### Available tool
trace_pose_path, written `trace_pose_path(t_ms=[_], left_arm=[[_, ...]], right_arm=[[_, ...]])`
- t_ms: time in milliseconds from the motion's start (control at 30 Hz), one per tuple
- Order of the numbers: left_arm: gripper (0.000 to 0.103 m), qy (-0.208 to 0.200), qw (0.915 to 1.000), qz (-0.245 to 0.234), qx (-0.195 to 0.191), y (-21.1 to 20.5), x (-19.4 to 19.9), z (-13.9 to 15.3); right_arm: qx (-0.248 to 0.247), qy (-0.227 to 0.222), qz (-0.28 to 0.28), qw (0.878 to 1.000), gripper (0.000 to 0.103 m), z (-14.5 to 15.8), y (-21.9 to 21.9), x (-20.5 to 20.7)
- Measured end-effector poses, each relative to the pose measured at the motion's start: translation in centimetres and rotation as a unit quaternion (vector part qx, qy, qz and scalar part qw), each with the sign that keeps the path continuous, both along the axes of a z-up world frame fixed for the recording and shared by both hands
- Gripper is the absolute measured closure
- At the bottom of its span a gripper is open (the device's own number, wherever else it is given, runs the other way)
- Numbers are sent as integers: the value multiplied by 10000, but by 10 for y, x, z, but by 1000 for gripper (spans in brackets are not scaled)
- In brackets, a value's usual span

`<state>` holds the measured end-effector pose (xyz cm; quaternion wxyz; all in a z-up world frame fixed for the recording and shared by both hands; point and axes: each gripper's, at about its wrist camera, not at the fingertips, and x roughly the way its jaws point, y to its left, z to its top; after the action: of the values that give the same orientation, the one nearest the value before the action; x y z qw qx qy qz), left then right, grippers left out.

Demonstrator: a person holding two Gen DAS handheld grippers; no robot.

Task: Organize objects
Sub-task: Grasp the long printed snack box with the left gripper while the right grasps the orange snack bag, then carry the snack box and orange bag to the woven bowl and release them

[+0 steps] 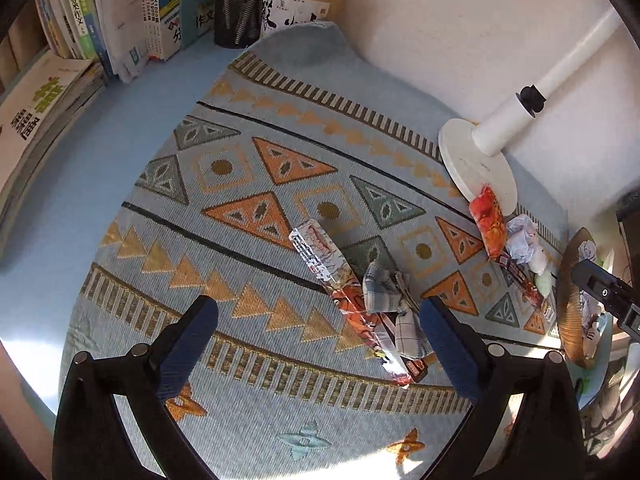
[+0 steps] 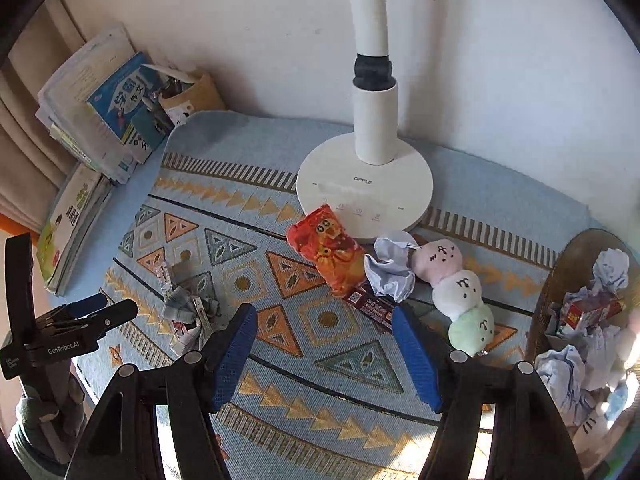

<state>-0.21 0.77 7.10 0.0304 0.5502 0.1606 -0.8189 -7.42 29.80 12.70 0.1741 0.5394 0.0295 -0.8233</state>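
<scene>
Two clusters of clutter lie on the patterned mat (image 2: 280,360) that covers the surface, and both grippers hover above it with jaws spread and nothing between them. The left gripper (image 1: 320,320) hangs over the nearer cluster, a crumpled checked cloth (image 1: 390,292) lying across a long snack wrapper (image 1: 320,252), which suggests that pile is its next pick. The right gripper (image 2: 324,336) faces the second cluster by the lamp base (image 2: 364,184): an orange snack bag (image 2: 328,252), a crumpled paper ball (image 2: 390,268), a dark red packet (image 2: 370,304) partly under them, and a three-ball plush toy (image 2: 456,284). At the right edge a woven basket (image 2: 560,276) already holds paper balls and a small box, so it appears to be the collection point. Books (image 1: 100,12) and a mesh pen holder (image 1: 236,16) stand tidy at the back.
</scene>
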Motion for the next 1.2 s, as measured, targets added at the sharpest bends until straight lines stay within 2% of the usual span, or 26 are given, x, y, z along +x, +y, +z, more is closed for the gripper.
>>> trace_pose_path(t_ms=[100,200,300,400,500,533,600,633,700,767,800,867,933,1000,1033,1100,1167,1200], left_arm=[[3,-127,9993,321,-130,-15,-10,-16],[7,-270,9980,524,-236,-24,-21,-30],[8,-324,9976,615,-33,-26,-24,-40],[8,-313,9986,416,59,-13,-23,-44],[6,-340,9988,235,-267,4,-22,-49],[6,-337,9988,190,-314,8,-22,-49],[7,-384,9982,87,-444,18,-26,-49],[7,-407,9974,9,-595,25,-27,-49],[14,-404,9956,-192,-827,38,-26,-47],[38,-401,9931,-370,-1039,45,-20,-42],[47,-388,9932,-418,-1010,45,-17,-39],[71,-412,9949,-443,-809,37,-8,-33],[72,-444,9945,-541,-785,28,2,-29],[72,-526,9903,-833,-978,22,15,-27],[72,-584,9887,-883,-1057,18,22,-27],[70,-604,9897,-857,-978,7,36,-25],[63,-605,9903,-798,-961,2,43,-23],[59,-630,9902,-760,-987,1,45,-23]], right_arm=[[47,-163,235,9996,36,-21,-15,-25],[493,-191,401,9978,36,-42,-33,-50],[907,-168,657,9936,36,-57,-47,-62],[1372,-153,835,9869,36,-73,-56,-69],[1650,-50,1024,9809,37,-83,-63,-69],[1698,-68,1079,9795,46,-87,-65,-69],[1796,-47,1121,9773,51,-91,-67,-68],[1785,-3,1155,9771,56,-90,-68,-66],[1550,-79,1161,9810,64,-86,-64,-63],[1234,-250,1107,9858,67,-81,-58,-60],[1059,-347,1077,9879,67,-78,-55,-58],[645,-653,982,9909,67,-75,-49,-53],[296,-993,816,9913,67,-75,-45,-45],[201,-1348,658,9885,67,-81,-40,-34],[276,-1398,634,9878,67,-82,-42,-27],[369,-1265,626,9893,67,-82,-45,-12],[271,-1218,607,9903,63,-85,-42,-6],[177,-1224,583,9906,56,-85,-43,-6]])
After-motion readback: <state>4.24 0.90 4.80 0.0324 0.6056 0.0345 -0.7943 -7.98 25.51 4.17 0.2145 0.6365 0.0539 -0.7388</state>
